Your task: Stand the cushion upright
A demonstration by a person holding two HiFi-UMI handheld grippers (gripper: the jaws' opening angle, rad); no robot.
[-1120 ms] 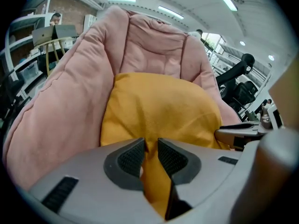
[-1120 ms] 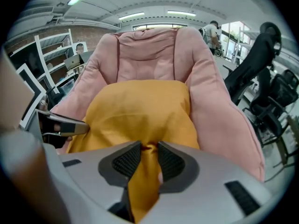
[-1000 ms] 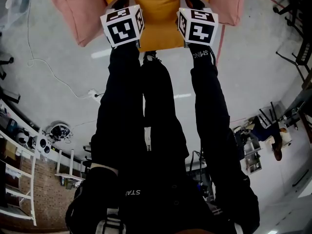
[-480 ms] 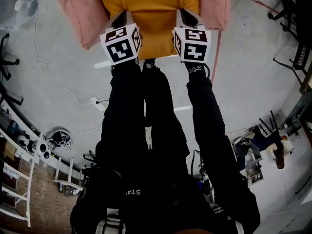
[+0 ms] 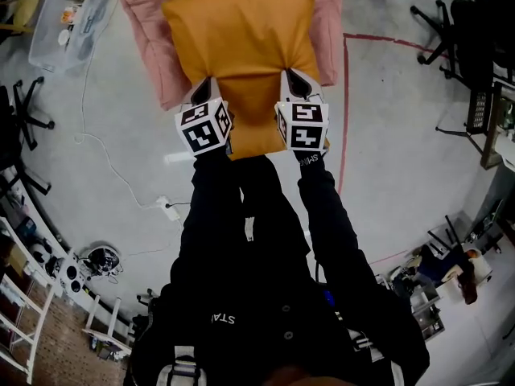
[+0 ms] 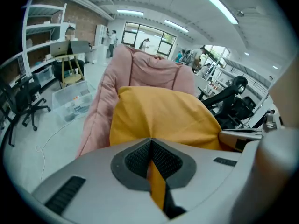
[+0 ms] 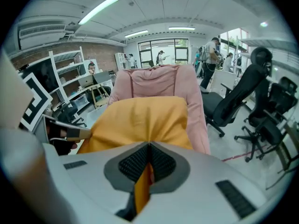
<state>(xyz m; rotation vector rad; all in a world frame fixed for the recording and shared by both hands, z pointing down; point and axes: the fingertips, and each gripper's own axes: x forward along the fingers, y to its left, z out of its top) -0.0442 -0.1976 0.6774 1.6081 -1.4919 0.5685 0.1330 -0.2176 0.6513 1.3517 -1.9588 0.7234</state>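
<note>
Nearest, at mid-frame in the head view, left gripper and right gripper side by side. Jaws of each pinched together on a fold at the near edge of the mustard-yellow square fabric cushion, the right jaws only just closed. Cushion at upper centre, spread over a pink padded floor seat, touching it. Beyond and around, pale grey floor with 1 red line.

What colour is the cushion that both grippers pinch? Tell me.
Mustard yellow. The cushion shows best in the head view.
</note>
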